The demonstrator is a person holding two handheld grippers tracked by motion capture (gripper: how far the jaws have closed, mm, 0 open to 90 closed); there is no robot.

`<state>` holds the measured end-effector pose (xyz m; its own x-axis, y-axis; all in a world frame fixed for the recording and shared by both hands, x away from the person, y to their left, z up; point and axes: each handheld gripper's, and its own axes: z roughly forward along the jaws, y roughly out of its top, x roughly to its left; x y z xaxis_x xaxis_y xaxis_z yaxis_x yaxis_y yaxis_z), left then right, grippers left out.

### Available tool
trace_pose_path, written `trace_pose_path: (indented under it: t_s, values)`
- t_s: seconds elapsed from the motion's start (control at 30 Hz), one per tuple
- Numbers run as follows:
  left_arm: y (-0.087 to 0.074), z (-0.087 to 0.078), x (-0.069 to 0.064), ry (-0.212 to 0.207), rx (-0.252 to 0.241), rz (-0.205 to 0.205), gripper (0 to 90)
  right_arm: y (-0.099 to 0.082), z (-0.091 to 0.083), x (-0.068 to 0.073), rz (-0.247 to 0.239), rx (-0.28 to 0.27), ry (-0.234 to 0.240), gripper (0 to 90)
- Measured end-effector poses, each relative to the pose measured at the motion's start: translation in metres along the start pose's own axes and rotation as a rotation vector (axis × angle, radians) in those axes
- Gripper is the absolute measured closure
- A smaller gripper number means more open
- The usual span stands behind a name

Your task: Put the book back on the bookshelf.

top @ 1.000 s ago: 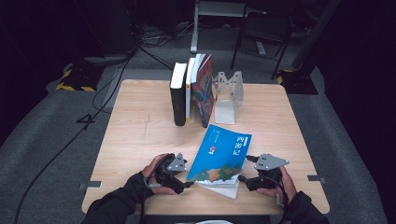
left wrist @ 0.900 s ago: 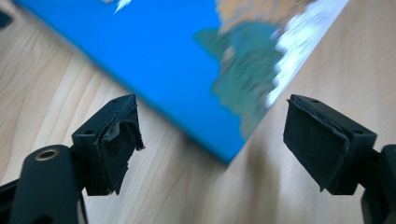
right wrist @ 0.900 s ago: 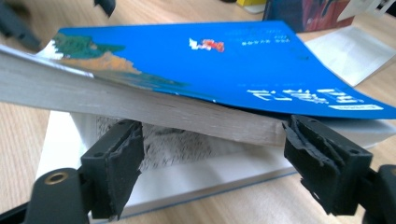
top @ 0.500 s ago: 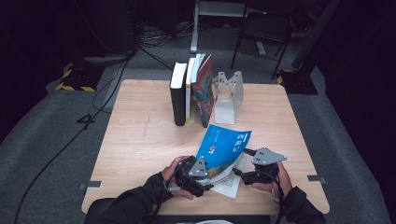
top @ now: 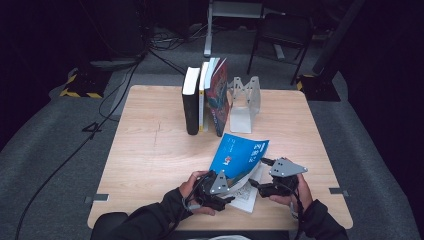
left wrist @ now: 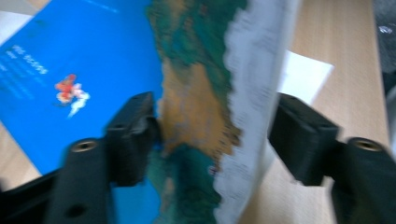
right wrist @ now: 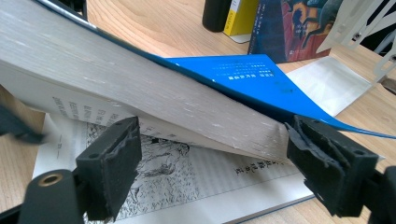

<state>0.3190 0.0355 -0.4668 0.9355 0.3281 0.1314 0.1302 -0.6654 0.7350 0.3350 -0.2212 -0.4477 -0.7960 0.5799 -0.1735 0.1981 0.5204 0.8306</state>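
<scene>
From the high view I see the blue book [top: 239, 157] at the near edge of the tabletop [top: 150, 150], cover lifted, left hand-held gripper [top: 227, 192] at its near-left corner, right hand-held gripper [top: 257, 172] at its right side. The left gripper view adds detail: its jaws have just been closing around the raised cover and page block [left wrist: 254, 102], one pad at the cover, the other apart from the pages, not clamped. The right gripper view shows the illustrated open page [right wrist: 187, 179] underneath and its jaws wide open astride the lifted pages, gripping nothing. Upright books [top: 205, 97] and a metal bookend [top: 245, 102] stand behind.
</scene>
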Motion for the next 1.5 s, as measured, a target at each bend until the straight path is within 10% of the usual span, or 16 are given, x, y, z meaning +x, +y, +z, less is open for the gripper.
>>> trace_pose_path:
  t_s: [0.37, 0.73, 1.07, 1.17, 1.5]
  values:
    - [-0.002, -0.016, 0.014, -0.008, -0.015, 0.049, 74.8, -0.001, 0.0, 0.0, -0.006, 0.003, 0.016, 23.6]
    - [-0.018, -0.029, 0.035, -0.054, -0.046, 0.013, 75.1, 0.005, -0.002, 0.002, -0.028, -0.053, 0.081, 31.0]
    - [-0.023, -0.036, 0.038, -0.043, -0.051, 0.002, 74.6, 0.008, 0.033, 0.01, -0.135, 0.026, 0.056, 29.1]
    - [-0.026, -0.04, 0.039, -0.04, -0.057, -0.007, 74.5, 0.004, 0.039, 0.0, -0.091, 0.028, 0.074, 28.5]
    - [-0.033, -0.05, 0.044, -0.02, -0.035, -0.038, 70.3, 0.005, 0.038, 0.0, -0.189, 0.002, 0.128, 50.7]
